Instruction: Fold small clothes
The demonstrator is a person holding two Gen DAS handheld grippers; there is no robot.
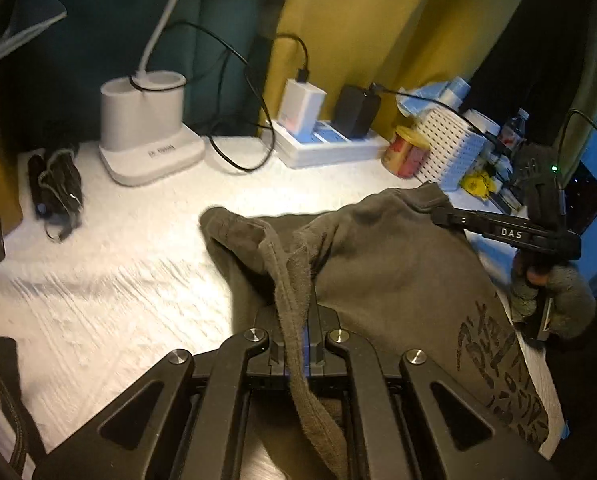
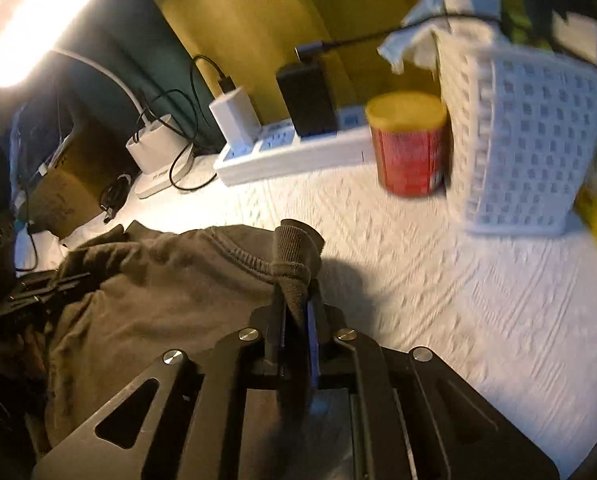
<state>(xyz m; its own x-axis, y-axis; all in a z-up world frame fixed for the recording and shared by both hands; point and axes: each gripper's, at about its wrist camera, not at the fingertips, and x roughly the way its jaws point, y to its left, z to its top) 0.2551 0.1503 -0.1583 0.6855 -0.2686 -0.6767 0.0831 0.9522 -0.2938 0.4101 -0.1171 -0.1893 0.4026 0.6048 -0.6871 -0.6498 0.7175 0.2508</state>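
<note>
At the far left of the left wrist view a bundle of dark straps (image 1: 56,188) is seen lying on the white textured cloth (image 1: 110,264) that covers the table. Beside it a white lamp base (image 1: 148,136) is stood, and further right a white power strip (image 1: 330,146) with a white charger (image 1: 302,106) and a black charger (image 1: 356,112) plugged in. A red can with a yellow lid (image 1: 406,152) and a white perforated basket (image 1: 452,146) are placed next along the back edge.

The olive-grey garment (image 1: 390,264) is spread over the middle of the cloth, dark print being visible on its right part. The left gripper (image 1: 296,320) is pointed forward and down, its fingers pressed together on a hem strip of the garment, which is draped back between the black linkage arms. At the right the right gripper (image 1: 444,214) is held in a gloved hand (image 1: 554,296), angled inward toward the garment; a corner of the fabric is pinched at its tip.

In the right wrist view the same garment (image 2: 170,280) is seen at lower left, and its ribbed edge is clamped between the closed fingers of the right gripper (image 2: 296,308), tilted downward. The can (image 2: 410,144) and basket (image 2: 526,140) are stood close ahead, touching or nearly so.
</note>
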